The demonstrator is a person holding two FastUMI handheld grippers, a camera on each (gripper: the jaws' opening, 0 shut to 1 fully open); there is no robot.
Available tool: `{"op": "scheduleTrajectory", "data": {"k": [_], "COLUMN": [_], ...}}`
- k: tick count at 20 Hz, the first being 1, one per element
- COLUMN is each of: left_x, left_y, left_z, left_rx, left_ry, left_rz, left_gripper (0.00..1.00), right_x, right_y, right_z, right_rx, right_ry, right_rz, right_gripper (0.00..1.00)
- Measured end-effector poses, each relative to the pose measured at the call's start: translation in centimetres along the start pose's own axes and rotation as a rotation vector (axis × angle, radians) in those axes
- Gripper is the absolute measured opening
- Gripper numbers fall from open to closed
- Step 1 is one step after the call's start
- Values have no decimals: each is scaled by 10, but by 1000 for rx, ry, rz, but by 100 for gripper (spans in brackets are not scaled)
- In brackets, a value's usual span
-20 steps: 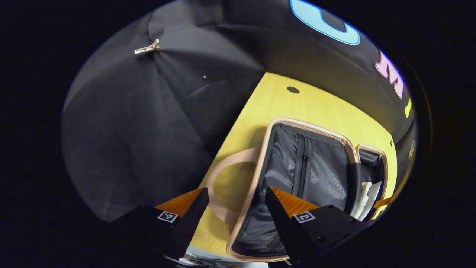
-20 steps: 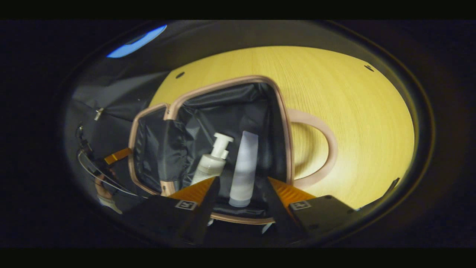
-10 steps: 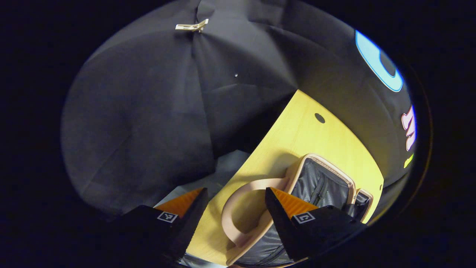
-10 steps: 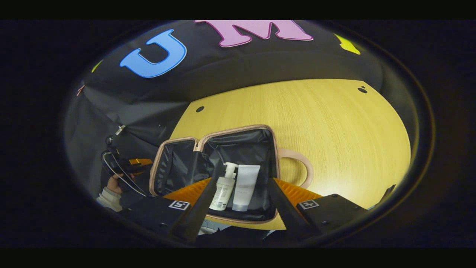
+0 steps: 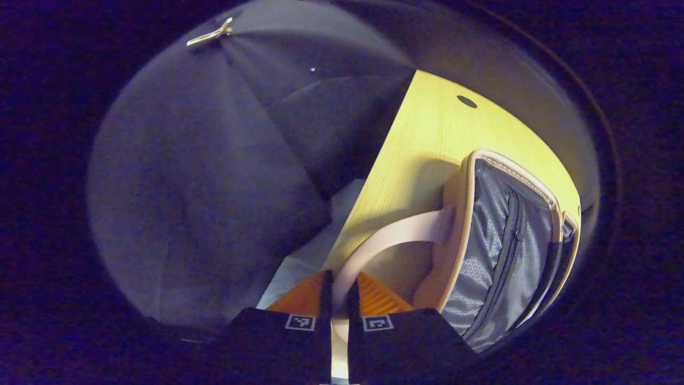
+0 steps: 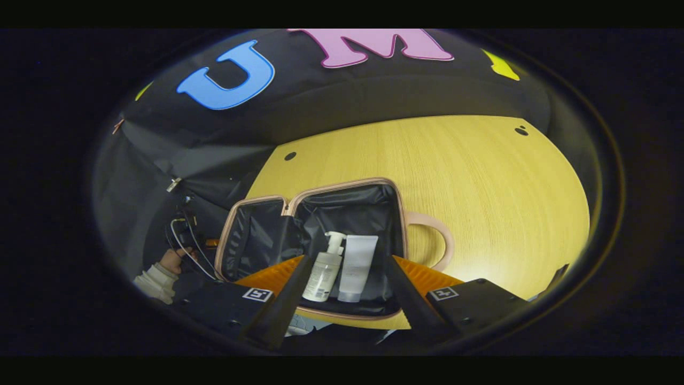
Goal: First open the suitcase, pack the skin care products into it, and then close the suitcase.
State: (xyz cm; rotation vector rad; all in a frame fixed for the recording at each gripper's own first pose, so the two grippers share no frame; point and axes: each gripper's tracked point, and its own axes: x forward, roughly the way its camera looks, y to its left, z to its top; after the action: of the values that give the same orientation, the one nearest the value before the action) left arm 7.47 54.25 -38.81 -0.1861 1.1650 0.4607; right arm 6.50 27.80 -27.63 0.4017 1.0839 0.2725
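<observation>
Suitcase (image 6: 342, 214) open on table (image 6: 481, 176); pump bottle (image 6: 324, 270), tube (image 6: 356, 267) inside.

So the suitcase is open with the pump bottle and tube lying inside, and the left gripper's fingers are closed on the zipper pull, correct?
Not quite. The left gripper has its fingers closed on the pink handle, not a zipper pull; the left gripper view shows this. The rest holds: in the right gripper view the suitcase is open, with the pump bottle and tube lying inside.
</observation>
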Motion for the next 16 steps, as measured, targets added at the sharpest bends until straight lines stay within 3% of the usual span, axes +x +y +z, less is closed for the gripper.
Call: {"op": "scheduleTrajectory", "data": {"k": [1, 5, 8, 12, 16], "left_x": [-3, -29, -58, -115, -193], "left_y": [0, -6, -8, -16, -47], "left_z": [3, 14, 28, 61, 83], "left_rx": [2, -53, -28, 49, 42], "left_ry": [-4, -45, -129, -237, -345], "left_rz": [-8, -93, -107, -145, -220], "left_gripper": [16, 14, 13, 10, 9], "right_x": [-2, -11, -21, -37, -65], "right_y": [0, -2, 3, 12, 24], "right_z": [2, 14, 22, 25, 33], "right_rx": [-8, -76, -142, -224, -304], "right_ry": [-7, -67, -120, -175, -243], "right_rz": [-1, -8, 5, 38, 113], "right_gripper": [90, 89, 90, 90, 90]}}
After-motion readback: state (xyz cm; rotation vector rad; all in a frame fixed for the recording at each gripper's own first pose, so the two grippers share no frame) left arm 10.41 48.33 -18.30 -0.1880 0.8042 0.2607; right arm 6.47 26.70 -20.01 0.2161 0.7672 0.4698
